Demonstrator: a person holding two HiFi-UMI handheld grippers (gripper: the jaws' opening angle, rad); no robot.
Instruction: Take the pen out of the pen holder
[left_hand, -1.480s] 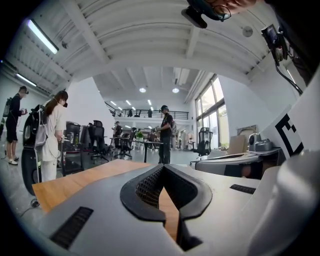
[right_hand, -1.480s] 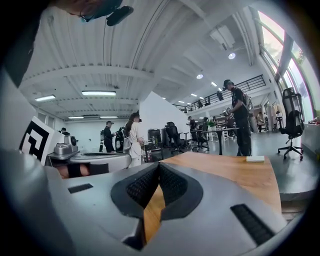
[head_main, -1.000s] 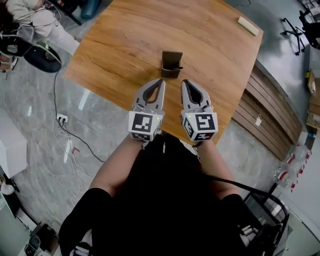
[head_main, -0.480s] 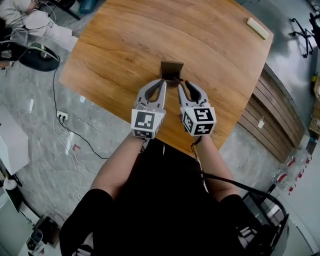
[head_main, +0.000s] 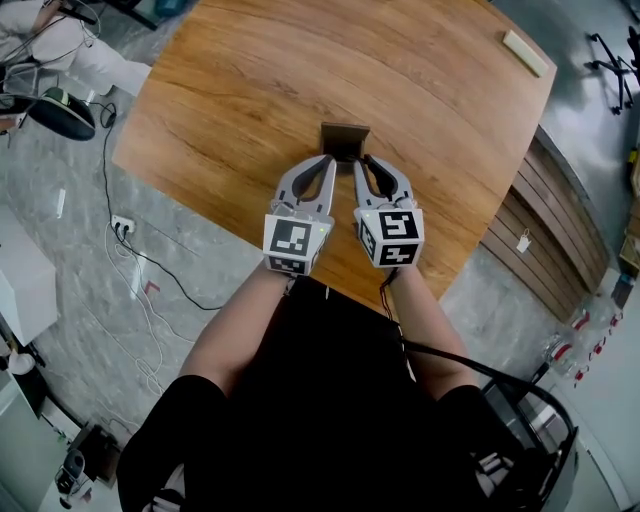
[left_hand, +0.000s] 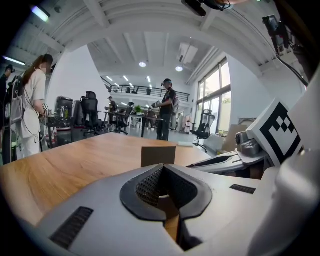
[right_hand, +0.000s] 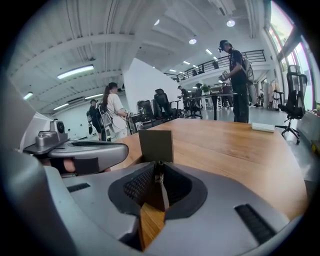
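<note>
The pen holder (head_main: 345, 139) is a small brown box of wood colour, with a flat upright back panel that is higher than its front part. It stands upright on the wooden table (head_main: 230, 80), nearer to the edge on the person's side than to the far edge, and about in the middle of that edge's length. The pen (right_hand: 157, 171) is thin and dark. In the right gripper view it stands almost upright just in front of the back panel, and the right gripper (right_hand: 158, 168) has its jaws closed on the pen.
</note>
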